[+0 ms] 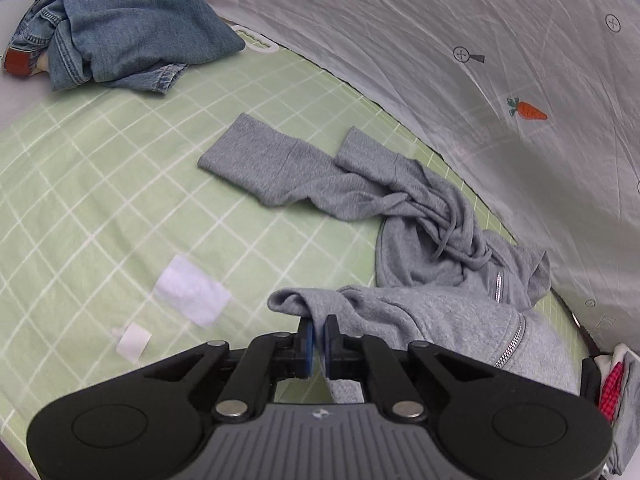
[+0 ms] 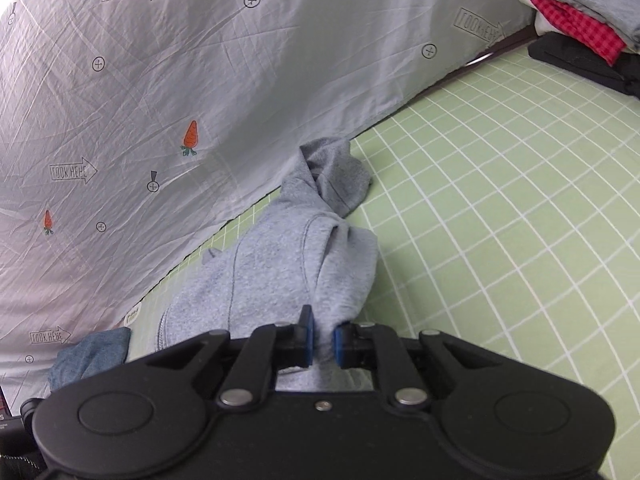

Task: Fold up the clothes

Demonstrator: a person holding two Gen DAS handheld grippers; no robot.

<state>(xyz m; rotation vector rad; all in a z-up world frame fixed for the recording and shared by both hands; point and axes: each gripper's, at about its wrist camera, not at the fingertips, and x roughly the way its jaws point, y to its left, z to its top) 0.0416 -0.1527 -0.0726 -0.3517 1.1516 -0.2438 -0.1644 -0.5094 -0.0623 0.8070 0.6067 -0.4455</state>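
Note:
A grey zip-up hoodie (image 1: 420, 248) lies crumpled on the green checked sheet (image 1: 100, 184), its two sleeves stretched toward the upper left and its drawstrings tangled. My left gripper (image 1: 319, 340) is shut on a fold of the hoodie's edge just in front of the camera. In the right wrist view the same hoodie (image 2: 280, 264) rises in a bunched ridge away from the camera, and my right gripper (image 2: 323, 340) is shut on another part of its fabric between the blue pads (image 2: 307, 340).
A crumpled pair of blue jeans (image 1: 120, 28) lies at the far left and shows again as the denim (image 2: 88, 360). White paper scraps (image 1: 192, 290) lie on the sheet. A grey printed sheet (image 2: 200, 80) hangs along the back. Folded clothes (image 2: 580, 20) are stacked at the far right.

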